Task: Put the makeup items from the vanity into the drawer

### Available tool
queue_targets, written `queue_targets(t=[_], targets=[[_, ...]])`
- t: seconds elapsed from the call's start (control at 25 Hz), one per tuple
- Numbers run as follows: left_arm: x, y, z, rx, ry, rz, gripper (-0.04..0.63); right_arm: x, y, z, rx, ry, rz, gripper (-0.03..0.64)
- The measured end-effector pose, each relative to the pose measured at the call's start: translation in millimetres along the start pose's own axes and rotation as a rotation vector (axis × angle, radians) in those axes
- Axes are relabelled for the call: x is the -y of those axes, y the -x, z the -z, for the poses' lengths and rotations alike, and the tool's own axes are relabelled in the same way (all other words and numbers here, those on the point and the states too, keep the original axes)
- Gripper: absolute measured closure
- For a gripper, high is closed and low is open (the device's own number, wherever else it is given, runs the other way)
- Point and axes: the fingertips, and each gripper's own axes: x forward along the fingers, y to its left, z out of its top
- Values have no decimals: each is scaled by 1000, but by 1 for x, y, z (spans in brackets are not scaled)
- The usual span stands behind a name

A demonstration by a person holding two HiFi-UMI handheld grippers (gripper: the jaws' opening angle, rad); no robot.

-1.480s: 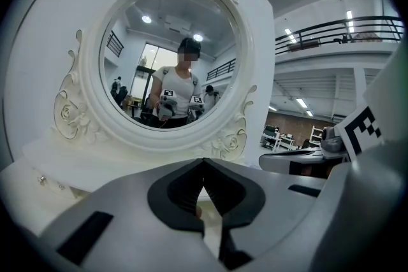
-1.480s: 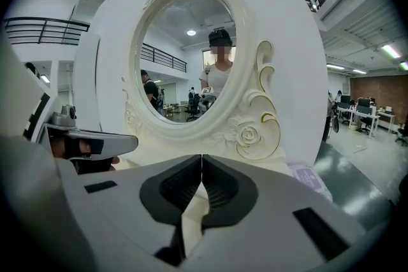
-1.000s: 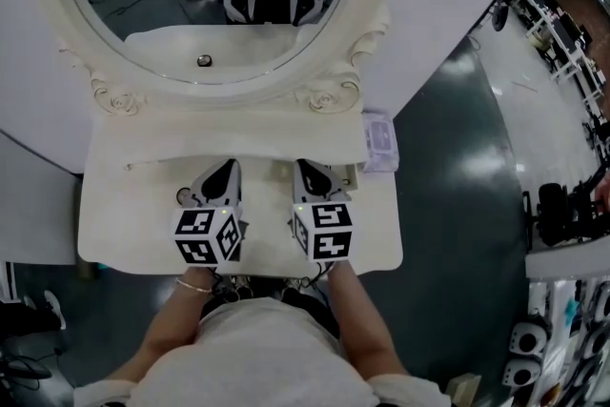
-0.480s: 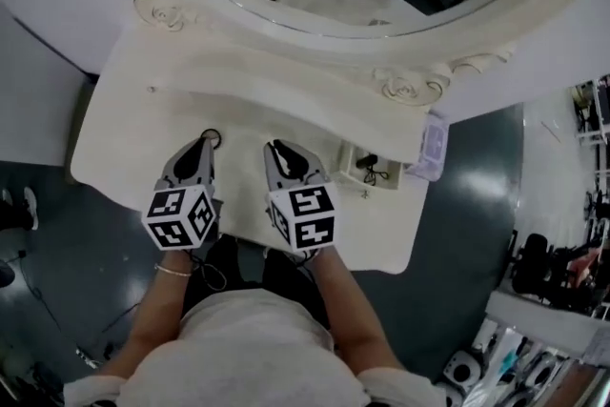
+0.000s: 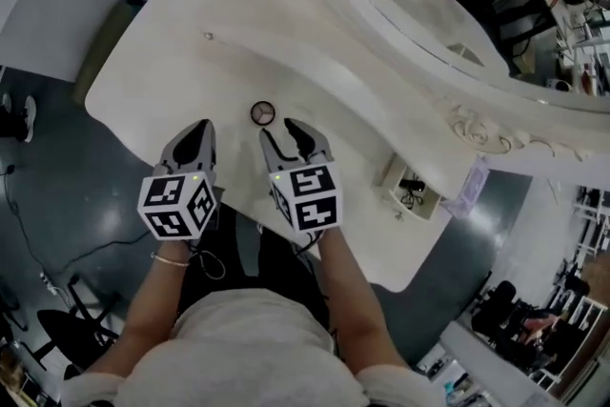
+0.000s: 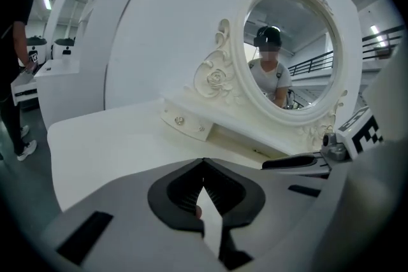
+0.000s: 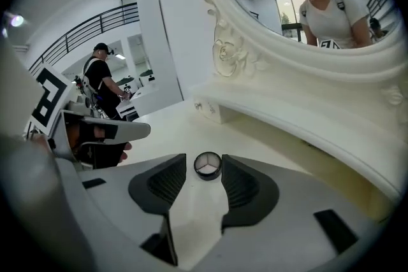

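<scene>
Both hand-held grippers have swung over from the middle of the desk toward its left part. The right hand-held gripper (image 5: 283, 132) has just been opening its jaws. They now stand apart and released, with the small round makeup pot (image 7: 208, 165) sitting on the desk right at their tips, between them but not pinched. The left hand-held gripper (image 6: 203, 162) is clenched, tips together on nothing, hovering just beside the right one.

The pot lies flat with its lid face up. Being round, it has no long axis across the desk, and its short axis stands upright. That is where I see the risk: it is low and curved, and only barely inside the tips. A squeeze that lands off centre could squirt it away toward the mirror (image 5: 496, 5), or the pads could ride over its top.

The open drawer (image 5: 412, 189) is well apart to the right, so a weak pinch may also drop the pot on the way there.
</scene>
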Motion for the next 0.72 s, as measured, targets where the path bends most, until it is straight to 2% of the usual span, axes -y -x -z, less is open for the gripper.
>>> queue_targets(t=[0.28, 0.72], targets=[[-24, -6, 9, -32, 29, -14, 594, -5, -40, 8, -70, 36, 11, 399], [-41, -22, 13, -63, 40, -4, 594, 0, -65, 23, -147, 90, 74, 394]])
